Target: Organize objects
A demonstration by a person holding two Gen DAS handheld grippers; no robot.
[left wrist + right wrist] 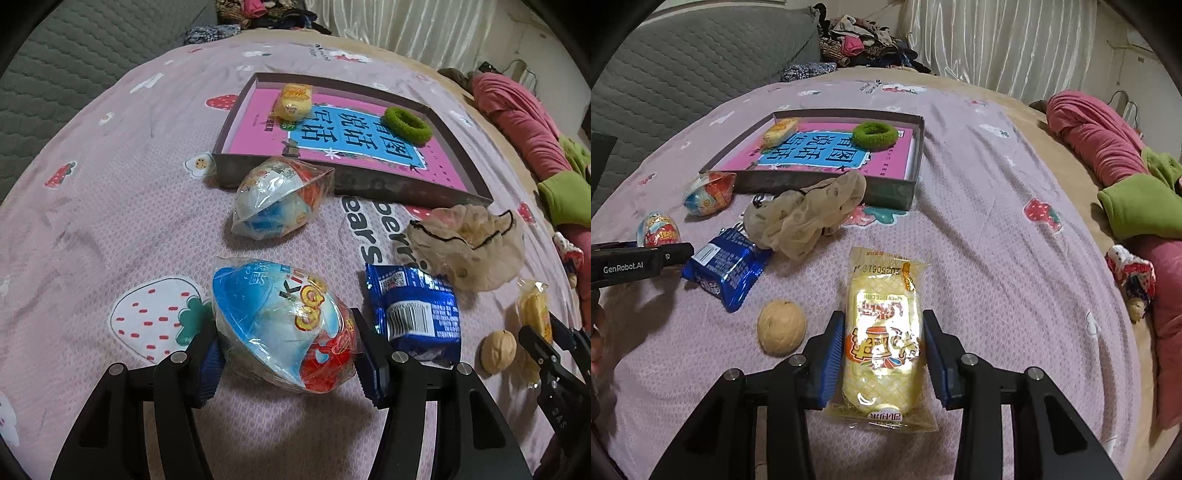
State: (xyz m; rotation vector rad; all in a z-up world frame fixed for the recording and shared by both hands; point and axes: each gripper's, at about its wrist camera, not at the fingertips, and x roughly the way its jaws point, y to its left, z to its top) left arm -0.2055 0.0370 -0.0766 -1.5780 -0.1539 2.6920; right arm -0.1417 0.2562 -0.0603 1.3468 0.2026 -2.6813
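My left gripper (286, 339) is shut on a wrapped egg-shaped toy (280, 314), blue, white and red, resting on the pink sheet. The pads press on both its sides. My right gripper (884, 332) is shut on a yellow rice-cake pack (882, 288) that lies flat on the sheet. A second wrapped egg toy (280, 199) sits against the front wall of a shallow grey box (332, 184). In the box lie a pink book (251, 129), a yellow snack (293, 101) and a green hair tie (406, 123).
Loose on the sheet between the grippers are a blue snack packet (724, 266), a walnut (781, 326) and a beige scrunchie (809, 218). Pink and green clothes (1108, 147) are piled at the right. A grey quilted cushion (683, 74) rises at the left.
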